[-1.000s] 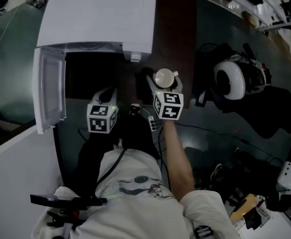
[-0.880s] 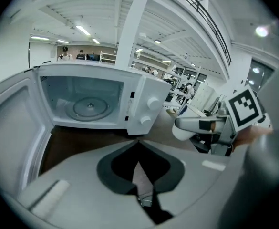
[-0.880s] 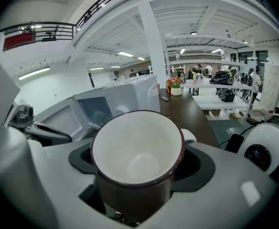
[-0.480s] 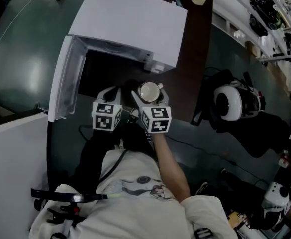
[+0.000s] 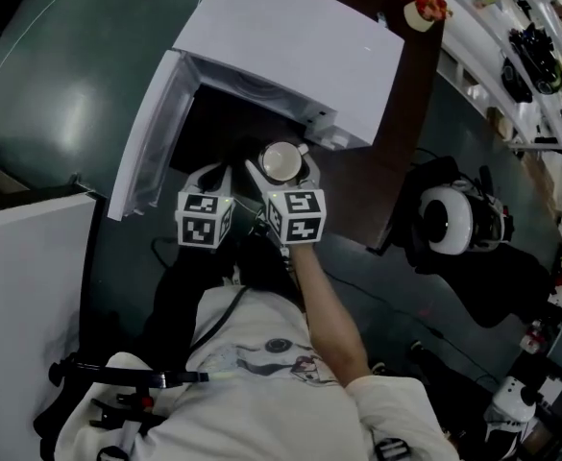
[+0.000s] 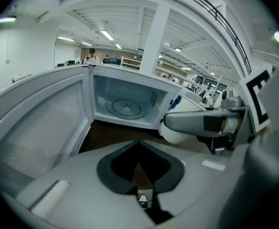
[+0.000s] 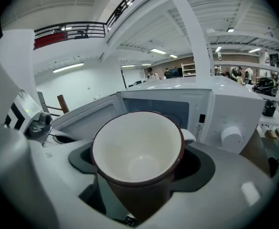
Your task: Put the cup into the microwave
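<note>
Fingers of left gripper: were shut together, empty, beside the cup. Fingers of right gripper: clamped the upright cup just before the open microwave. Handling: best carried level, clear of the door, onto the turntable.

One cup, one microwave, two hand-held grippers.

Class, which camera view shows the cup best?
The right gripper view: the cup sits large between that gripper's jaws, its empty white inside plain. The head view shows the cup small from above; the left gripper view shows only part of its side.
</note>
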Demonstrator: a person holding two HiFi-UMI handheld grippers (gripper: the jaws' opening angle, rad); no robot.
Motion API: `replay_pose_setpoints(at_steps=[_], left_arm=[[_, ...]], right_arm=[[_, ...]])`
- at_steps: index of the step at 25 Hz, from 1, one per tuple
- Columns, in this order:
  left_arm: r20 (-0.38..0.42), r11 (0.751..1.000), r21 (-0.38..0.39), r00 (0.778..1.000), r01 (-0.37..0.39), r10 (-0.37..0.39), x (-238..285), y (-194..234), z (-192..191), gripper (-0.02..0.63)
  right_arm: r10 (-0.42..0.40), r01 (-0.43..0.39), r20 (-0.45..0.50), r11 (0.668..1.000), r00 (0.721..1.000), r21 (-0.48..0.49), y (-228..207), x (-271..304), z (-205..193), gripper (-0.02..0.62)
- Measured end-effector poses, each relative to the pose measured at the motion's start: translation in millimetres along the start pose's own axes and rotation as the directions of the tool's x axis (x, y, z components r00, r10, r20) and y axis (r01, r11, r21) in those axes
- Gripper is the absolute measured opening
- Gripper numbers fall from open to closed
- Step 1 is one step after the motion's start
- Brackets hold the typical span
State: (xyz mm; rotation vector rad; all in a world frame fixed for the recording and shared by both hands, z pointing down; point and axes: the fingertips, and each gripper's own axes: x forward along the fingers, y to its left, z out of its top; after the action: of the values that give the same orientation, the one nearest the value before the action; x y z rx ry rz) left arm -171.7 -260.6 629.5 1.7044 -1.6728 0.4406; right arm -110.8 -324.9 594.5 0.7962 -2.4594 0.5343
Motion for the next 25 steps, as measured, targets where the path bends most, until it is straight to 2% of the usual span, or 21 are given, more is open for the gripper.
replay_pose_setpoints(at_steps=[8,16,25], left_arm=[[-0.032,0.998,-0.039,0.998,-0.051,0.050,-5,31,-15,0.000],[-0.053,0.996,-0.043,0.996,-0.077,0.074,-13,48,-25,0.000],[-0.061,0.995,-0.061,0.995,-0.078,0.074,-11,55,-32,0.000]], right_arm=[[0.019,-0.019,0.001,1.000,1.000,-0.021,-2,46,12,0.426],[0.002,0.000,0.076,1.000,0.997,-0.027,-26,112,37,0.425],[-0.061,0.065,0.137,0.998,0.989,-0.026,-57,162,56,0.423]])
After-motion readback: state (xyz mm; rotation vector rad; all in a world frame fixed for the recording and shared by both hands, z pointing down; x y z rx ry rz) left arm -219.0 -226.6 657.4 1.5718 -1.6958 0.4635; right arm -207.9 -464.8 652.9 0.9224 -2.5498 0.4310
